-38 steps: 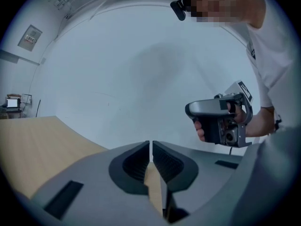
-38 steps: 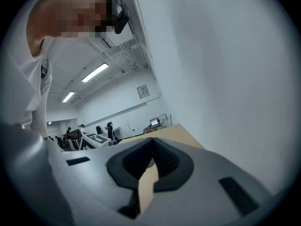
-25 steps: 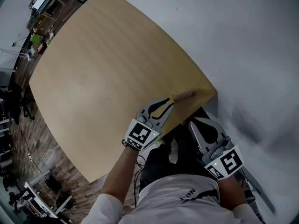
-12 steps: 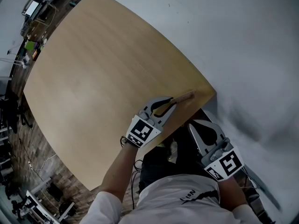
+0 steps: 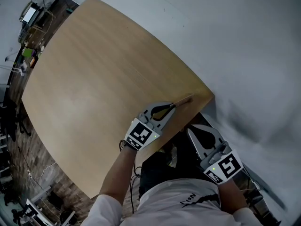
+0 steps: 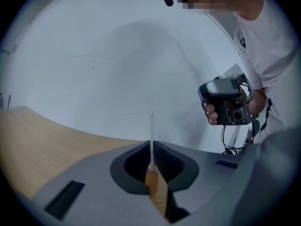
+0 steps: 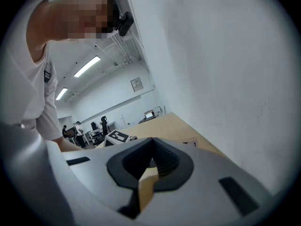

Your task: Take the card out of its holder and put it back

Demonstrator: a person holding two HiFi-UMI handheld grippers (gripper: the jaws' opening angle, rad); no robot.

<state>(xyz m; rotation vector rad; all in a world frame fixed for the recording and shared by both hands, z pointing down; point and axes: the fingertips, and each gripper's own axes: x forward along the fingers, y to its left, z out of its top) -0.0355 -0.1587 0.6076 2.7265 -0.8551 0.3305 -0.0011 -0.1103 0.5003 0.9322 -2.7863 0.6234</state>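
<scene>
My left gripper is shut on a thin tan card holder just above the wooden table's near right corner. In the left gripper view the card holder stands edge-on between the shut jaws of the left gripper, clear at its top and tan lower down. I cannot tell the card apart from its holder. My right gripper hangs below the table edge in front of the person's lap. The right gripper is shut with nothing in it.
A white wall runs close along the table's right side. The table corner lies just past the card holder. Desks and equipment stand far off at the top left. The right gripper view shows the left gripper's marker cube.
The left gripper has turned slightly, so the card holder now looks thinner and more edge-on. The right gripper has hardly moved.
</scene>
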